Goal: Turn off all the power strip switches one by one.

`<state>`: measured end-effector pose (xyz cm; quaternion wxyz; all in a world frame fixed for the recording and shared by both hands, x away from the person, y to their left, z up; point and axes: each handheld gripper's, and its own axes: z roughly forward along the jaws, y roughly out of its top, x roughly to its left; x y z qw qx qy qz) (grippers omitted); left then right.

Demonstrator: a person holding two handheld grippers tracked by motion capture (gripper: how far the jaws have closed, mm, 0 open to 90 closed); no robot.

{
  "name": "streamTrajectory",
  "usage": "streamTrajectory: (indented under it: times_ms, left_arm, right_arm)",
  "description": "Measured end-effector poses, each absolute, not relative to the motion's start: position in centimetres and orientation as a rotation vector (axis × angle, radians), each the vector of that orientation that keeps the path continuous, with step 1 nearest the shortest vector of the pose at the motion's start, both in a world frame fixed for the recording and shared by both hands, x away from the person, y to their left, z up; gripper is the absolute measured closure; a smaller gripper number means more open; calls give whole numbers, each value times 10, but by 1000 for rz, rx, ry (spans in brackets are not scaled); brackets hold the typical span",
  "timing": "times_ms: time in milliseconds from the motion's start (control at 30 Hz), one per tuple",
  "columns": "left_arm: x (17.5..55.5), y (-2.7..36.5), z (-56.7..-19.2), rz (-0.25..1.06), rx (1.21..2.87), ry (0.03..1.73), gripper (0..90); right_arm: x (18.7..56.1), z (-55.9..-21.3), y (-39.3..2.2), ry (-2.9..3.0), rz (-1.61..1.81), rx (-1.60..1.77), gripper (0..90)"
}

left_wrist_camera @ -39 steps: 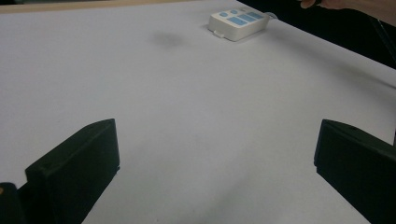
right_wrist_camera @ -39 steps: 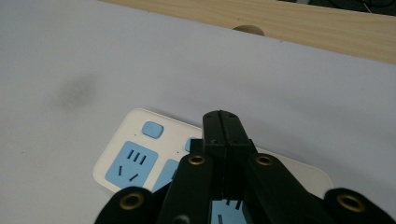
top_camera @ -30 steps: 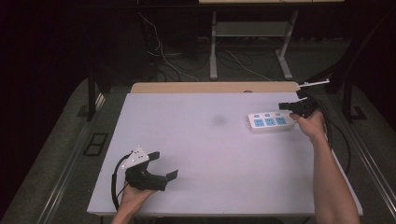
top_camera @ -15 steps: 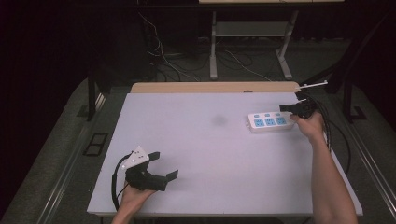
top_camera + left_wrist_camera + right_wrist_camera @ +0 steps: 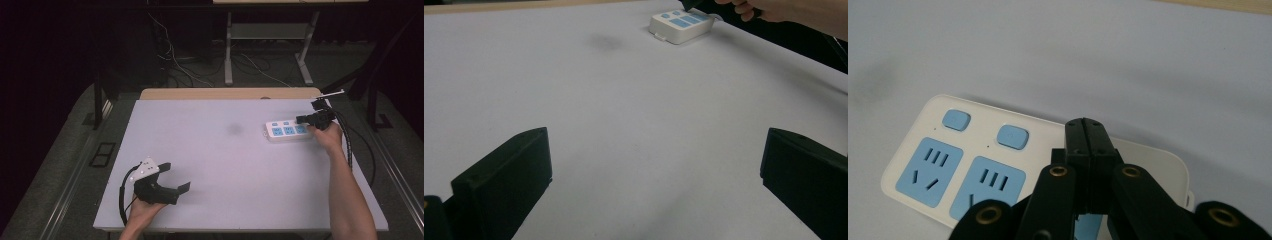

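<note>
The power strip [image 5: 287,130] is seen near the surface's [image 5: 225,150] far right edge. The right gripper [image 5: 306,119], jaws pressed together, is held over it. The left gripper [image 5: 176,176], jaws apart, is kept by the near left corner.

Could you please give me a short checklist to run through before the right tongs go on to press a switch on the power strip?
1. Right tongs closed to a single tip: ok, jaws together.
2. Tip over the power strip: ok, above its right part in the right gripper view.
3. Tip touching a blue button: cannot tell; the one beneath is hidden.
4. Left tongs out of the way: ok, open at the table's near left.
5. Strip lying flat: ok.
</note>
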<state>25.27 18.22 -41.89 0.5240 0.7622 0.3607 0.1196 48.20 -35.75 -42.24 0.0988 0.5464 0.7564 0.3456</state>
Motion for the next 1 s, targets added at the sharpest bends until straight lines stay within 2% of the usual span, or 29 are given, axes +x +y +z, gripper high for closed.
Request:
streamTrajectory:
  times_ms: [1000]
  left_arm:
    - [253, 182, -419, 289, 1827, 869, 0]
  right_arm:
    - [475, -428, -360, 2157, 1081, 1648, 900]
